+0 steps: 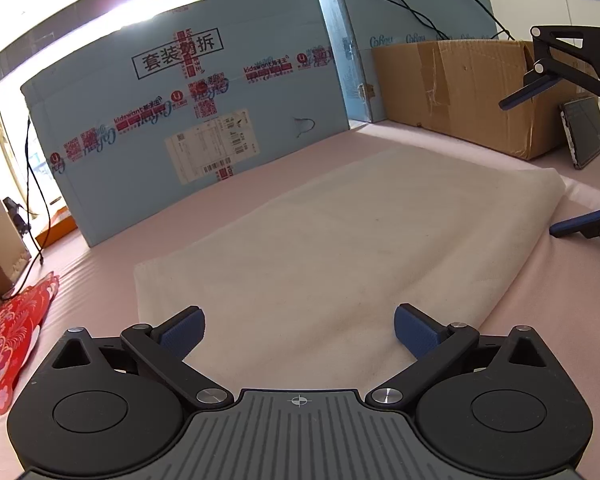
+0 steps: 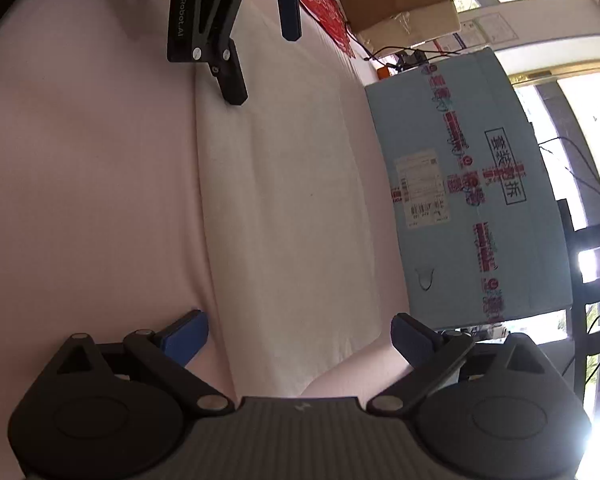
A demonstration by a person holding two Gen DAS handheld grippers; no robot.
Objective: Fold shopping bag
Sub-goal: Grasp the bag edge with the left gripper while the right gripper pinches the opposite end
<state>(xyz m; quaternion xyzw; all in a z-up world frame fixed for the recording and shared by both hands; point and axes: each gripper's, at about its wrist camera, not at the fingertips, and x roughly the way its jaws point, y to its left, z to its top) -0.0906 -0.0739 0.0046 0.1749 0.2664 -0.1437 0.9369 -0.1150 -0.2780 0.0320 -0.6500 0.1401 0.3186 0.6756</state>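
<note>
Cream cloth shopping bag lying flat on a pink sheet, both grippers spread wide and holding nothing.

The soft, matte, cream-white fabric shopping bag [image 1: 340,248] is a flattened oblong with rounded, slightly puffy edges on the smooth pink table covering [image 1: 100,280]; in the left wrist view its long axis runs from 7 o'clock toward 2 o'clock. The left gripper [image 1: 298,330], black-armed with ribbed blue pads, hovers at the bag's near short end, jaws apart. The right gripper [image 2: 300,334] sits at the opposite short end, jaws likewise apart. Behind the bag stand a large pale-blue printed cardboard carton [image 1: 188,120] and a brown taped cardboard box [image 1: 460,88].
</note>
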